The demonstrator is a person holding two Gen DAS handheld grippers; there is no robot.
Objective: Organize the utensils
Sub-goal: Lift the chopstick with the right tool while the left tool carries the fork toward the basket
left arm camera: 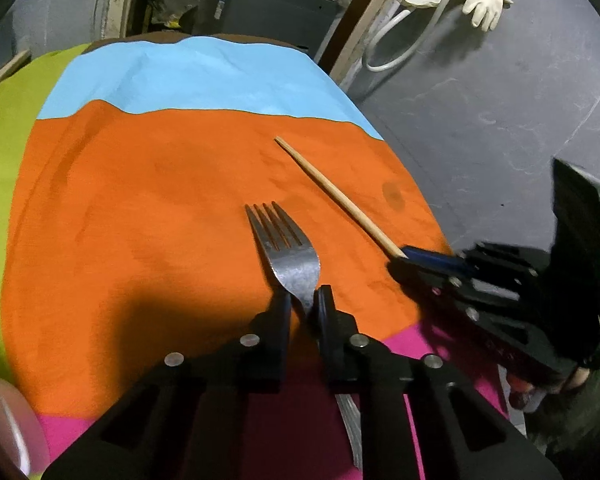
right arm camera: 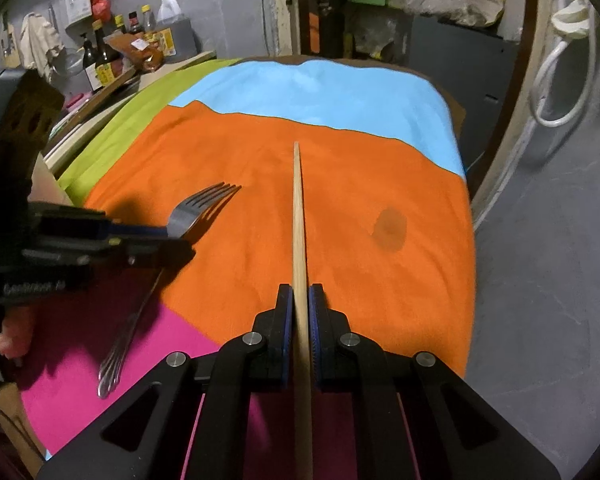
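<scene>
A steel fork (left arm camera: 288, 256) lies over the orange part of the cloth, tines pointing away. My left gripper (left arm camera: 303, 300) is shut on the fork at its neck; the handle runs back under the fingers. In the right wrist view the fork (right arm camera: 198, 212) sticks out of the left gripper (right arm camera: 172, 242), its handle hanging down over the pink part. A wooden chopstick (right arm camera: 299, 216) points straight ahead. My right gripper (right arm camera: 300, 296) is shut on the chopstick near its thick end. In the left wrist view the chopstick (left arm camera: 336, 194) runs from the right gripper (left arm camera: 404, 258) up and left.
The table carries a cloth of orange (left arm camera: 160, 200), blue (left arm camera: 188, 76), green and pink patches. A dark stain (right arm camera: 389, 226) marks the orange at the right. Bottles and jars (right arm camera: 112, 52) stand at the back left. The table's right edge drops to a grey floor (right arm camera: 548, 280).
</scene>
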